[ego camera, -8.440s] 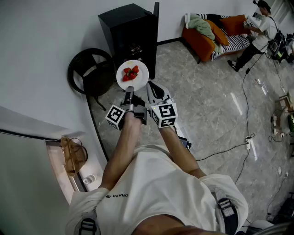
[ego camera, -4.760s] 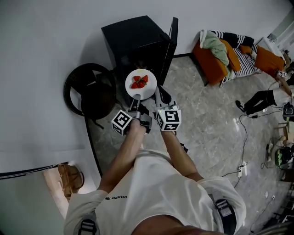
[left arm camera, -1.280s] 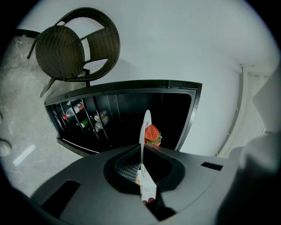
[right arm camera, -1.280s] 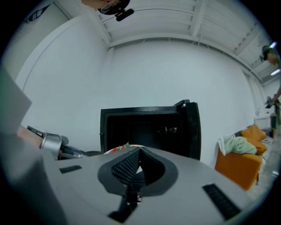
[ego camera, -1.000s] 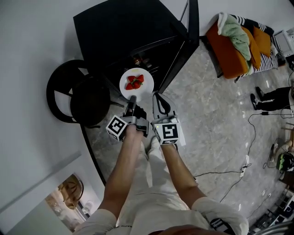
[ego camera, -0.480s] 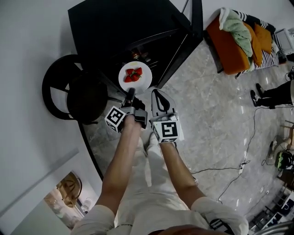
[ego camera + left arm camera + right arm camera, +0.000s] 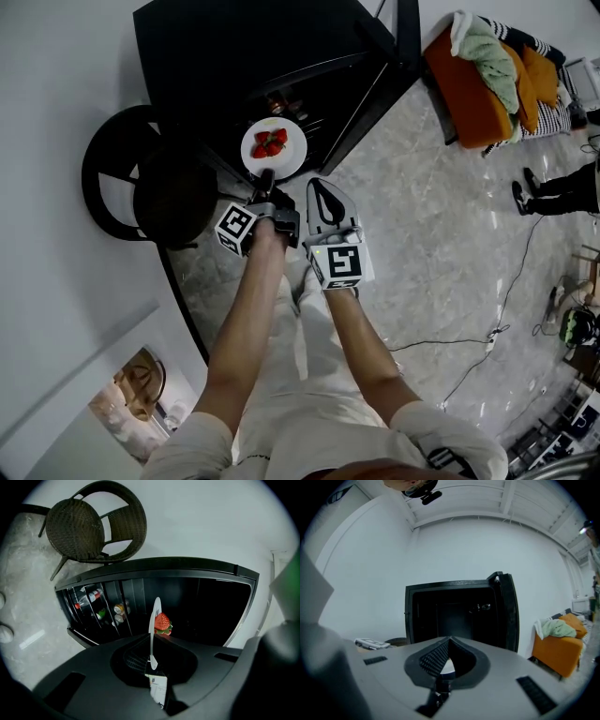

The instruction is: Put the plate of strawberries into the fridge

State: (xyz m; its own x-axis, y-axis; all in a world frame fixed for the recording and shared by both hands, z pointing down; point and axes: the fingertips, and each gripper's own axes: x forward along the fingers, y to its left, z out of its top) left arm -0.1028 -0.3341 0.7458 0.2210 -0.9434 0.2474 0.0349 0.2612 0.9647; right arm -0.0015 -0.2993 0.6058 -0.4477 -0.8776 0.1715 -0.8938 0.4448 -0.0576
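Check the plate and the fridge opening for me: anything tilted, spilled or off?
Nothing stands out. The left gripper holds the plate by its near rim. It looks level, and the strawberries sit together on it, none spilled. The fridge door stands open ahead.

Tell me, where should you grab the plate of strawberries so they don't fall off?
Grip the thin rim of the plate on the edge nearest the person, coming in level from the side. The plate is flat and shallow, so only its edge fits between jaws, and the strawberries sit in the middle, clear of it. The left gripper is pinching it there.
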